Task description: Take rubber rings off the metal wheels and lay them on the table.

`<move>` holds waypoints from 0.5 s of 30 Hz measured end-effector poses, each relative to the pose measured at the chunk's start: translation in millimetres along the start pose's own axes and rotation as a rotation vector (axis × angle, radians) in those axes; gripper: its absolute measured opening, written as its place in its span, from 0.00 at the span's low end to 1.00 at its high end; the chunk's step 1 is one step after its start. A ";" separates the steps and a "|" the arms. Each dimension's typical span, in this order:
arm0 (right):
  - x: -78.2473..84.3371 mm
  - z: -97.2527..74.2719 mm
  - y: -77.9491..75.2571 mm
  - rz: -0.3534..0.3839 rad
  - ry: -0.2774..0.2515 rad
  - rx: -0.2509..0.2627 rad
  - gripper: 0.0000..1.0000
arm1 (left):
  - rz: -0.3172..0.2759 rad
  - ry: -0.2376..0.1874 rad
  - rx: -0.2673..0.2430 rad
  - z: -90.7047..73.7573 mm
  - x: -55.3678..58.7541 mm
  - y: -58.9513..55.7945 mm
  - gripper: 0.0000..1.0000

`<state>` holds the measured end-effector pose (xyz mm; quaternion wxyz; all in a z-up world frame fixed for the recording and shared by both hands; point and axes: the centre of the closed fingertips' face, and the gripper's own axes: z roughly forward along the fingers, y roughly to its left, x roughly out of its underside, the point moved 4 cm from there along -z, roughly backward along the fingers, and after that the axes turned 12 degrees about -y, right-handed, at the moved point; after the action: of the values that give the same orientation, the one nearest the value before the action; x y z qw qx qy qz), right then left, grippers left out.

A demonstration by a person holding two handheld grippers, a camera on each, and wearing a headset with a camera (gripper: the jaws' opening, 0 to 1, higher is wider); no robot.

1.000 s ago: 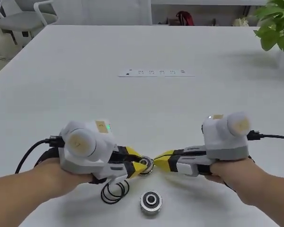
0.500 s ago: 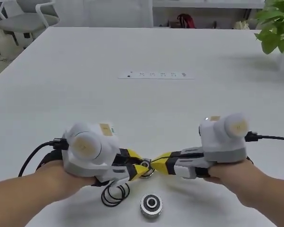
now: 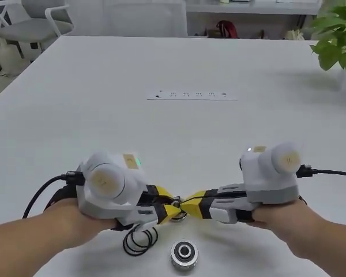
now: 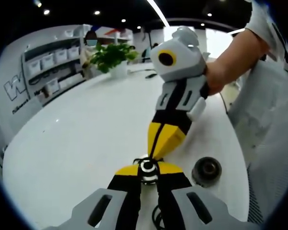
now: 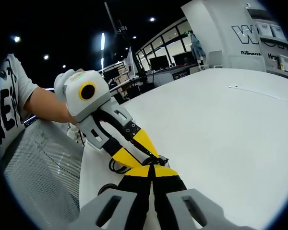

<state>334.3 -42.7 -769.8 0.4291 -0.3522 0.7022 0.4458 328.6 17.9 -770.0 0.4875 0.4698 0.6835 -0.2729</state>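
A small metal wheel point(image 3: 179, 215) is held low over the white table point(image 3: 179, 133), with my left gripper point(image 3: 172, 211) shut on it. In the left gripper view the wheel point(image 4: 147, 166) sits between my yellow fingertips point(image 4: 129, 170). My right gripper point(image 3: 190, 206) meets it tip to tip, jaws shut on a thin black rubber ring point(image 5: 161, 160) at the wheel's edge. A second metal wheel point(image 3: 184, 253) with a dark band lies flat on the table just below the grippers. Loose black rubber rings point(image 3: 139, 239) lie in a small heap under the left gripper.
A flush socket strip point(image 3: 191, 94) is set in the table's middle. A potted plant point(image 3: 334, 34) stands at the far right and a white chair point(image 3: 29, 23) beyond the far left corner. Black cables point(image 3: 40, 193) trail from both grippers.
Both grippers stay tip to tip on the small wheel, a little closer to the table's near edge. The head camera has tilted, shifting the whole picture downward.
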 end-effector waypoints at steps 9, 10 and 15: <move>-1.7 -2.0 1.7 0.019 -0.015 -0.005 0.00 | -0.001 0.000 0.002 0.1 -0.1 -0.6 0.11; -2.1 -1.8 1.8 0.019 -0.017 -0.006 0.00 | -0.001 0.000 0.003 0.1 -0.1 -0.6 0.11; -4.1 -1.2 3.1 0.029 -0.025 -0.019 0.00 | -0.003 0.000 0.002 0.4 -0.3 -1.0 0.11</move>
<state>332.8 -42.2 -764.7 0.4283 -0.3404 0.6974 0.4629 327.8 17.1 -770.0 0.4868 0.4691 0.6840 -0.2742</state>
